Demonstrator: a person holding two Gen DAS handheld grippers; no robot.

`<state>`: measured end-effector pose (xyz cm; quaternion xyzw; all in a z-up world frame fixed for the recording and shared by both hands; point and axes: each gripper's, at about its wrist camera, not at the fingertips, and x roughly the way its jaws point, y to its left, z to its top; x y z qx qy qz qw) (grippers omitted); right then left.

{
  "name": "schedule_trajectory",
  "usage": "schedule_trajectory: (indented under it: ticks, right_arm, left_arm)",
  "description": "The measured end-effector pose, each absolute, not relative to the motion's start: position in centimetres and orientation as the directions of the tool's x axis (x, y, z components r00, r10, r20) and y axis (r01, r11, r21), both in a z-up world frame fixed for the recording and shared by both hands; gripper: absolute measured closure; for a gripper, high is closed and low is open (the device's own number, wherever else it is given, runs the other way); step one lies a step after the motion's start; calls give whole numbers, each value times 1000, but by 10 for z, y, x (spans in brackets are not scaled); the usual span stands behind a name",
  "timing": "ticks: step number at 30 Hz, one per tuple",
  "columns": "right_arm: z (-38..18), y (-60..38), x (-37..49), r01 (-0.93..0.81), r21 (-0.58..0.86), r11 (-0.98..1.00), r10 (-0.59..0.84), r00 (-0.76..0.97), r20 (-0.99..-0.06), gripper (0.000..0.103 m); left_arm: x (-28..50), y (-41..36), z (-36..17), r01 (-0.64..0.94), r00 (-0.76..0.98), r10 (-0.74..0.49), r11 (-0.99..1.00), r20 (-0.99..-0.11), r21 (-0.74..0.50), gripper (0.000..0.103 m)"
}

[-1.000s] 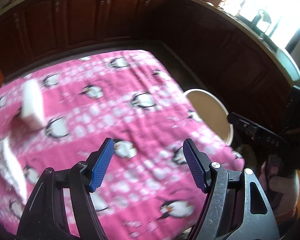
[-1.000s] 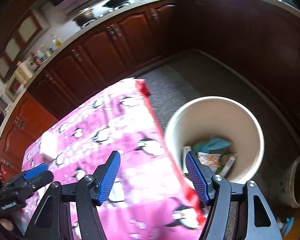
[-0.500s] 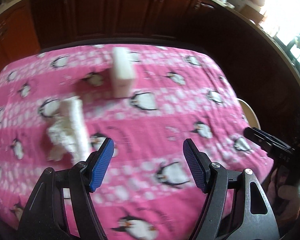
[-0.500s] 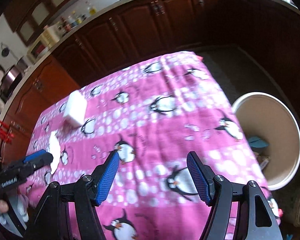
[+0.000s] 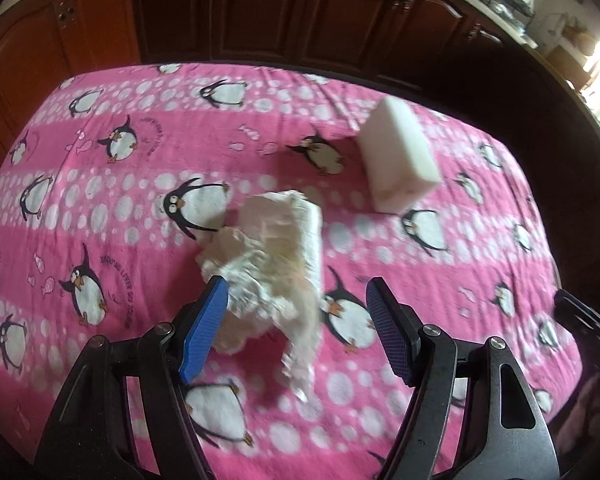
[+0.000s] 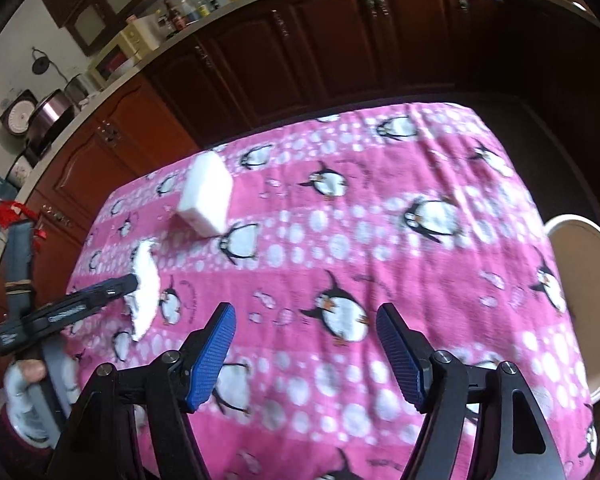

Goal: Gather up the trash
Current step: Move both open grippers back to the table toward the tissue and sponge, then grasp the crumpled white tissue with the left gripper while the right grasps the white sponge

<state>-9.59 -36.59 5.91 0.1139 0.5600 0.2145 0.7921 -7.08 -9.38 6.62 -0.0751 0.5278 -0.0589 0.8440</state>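
Note:
A crumpled white tissue (image 5: pixel 272 268) lies on the pink penguin tablecloth (image 5: pixel 100 208). My left gripper (image 5: pixel 296 292) hangs open over its near end. The left pad brushes the tissue; the right pad stands clear of it. Beyond it to the right lies a white foam block (image 5: pixel 396 156). In the right wrist view my right gripper (image 6: pixel 305 316) hovers above bare cloth, jaws opening with nothing between them. That view also shows the tissue (image 6: pixel 144 284) at far left, with one of the left gripper's fingers (image 6: pixel 100 294) reaching it, and the block (image 6: pixel 206 196) behind.
A cream trash bucket (image 6: pixel 580 300) stands on the floor off the table's right edge. Dark wooden cabinets (image 6: pixel 340 40) run behind the table, with bottles and pots on the counter. A gloved hand (image 6: pixel 24 384) holds the left gripper at lower left.
Both views have swung left from the bucket across the table. The tissue has come from the left edge to between the left gripper's fingers. The right gripper's jaws have spread slightly.

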Motion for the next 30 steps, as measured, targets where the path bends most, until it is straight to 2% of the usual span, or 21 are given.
schedule_trajectory:
  ticks: [16, 27, 28, 30]
  right_arm:
    - [57, -274, -36, -296, 467, 833, 535, 224, -814, 32]
    - [32, -201, 16, -326, 429, 843, 496, 159, -854, 32]
    - [29, -198, 17, -324, 424, 846, 490, 157, -857, 32]
    - [24, -194, 20, -319, 408, 856, 472, 156, -868, 42]
  left_arm:
    - [-47, -75, 36, -41, 391, -205, 970, -897, -240, 32]
    - [-35, -67, 40, -53, 388, -221, 964, -895, -261, 33]
    - [-35, -66, 39, -53, 388, -222, 964, -895, -262, 33]
    - [-36, -66, 38, -53, 388, -220, 964, -895, -260, 33]
